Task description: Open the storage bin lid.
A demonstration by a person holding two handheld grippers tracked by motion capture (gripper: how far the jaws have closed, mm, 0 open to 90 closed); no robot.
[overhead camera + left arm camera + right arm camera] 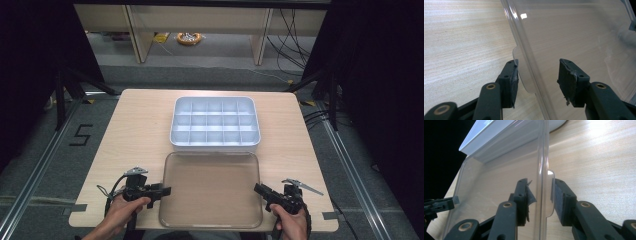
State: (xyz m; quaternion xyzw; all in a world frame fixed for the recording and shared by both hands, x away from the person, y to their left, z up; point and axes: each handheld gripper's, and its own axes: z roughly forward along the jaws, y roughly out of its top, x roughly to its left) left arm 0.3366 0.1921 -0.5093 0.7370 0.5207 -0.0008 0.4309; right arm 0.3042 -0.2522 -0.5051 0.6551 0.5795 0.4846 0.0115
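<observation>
The clear lid (211, 190) lies flat on the table (135, 130), between the two grippers. The left gripper (161, 191) is spread around the lid's near-side edge tab — pads not pressing. The right gripper (261, 190) pinches the opposite edge tab. Beyond them sits the white divided box (215, 124).

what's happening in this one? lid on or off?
Off. A person holds a gripper in each hand at the two side edges of a clear plastic lid lying flat on the wooden table, just in front of a white compartment box that sits open. The right gripper is closed on the lid's right rim and tab. The left gripper straddles the left rim with its jaws apart, one pad by the tab, the other clear of the plastic.
</observation>
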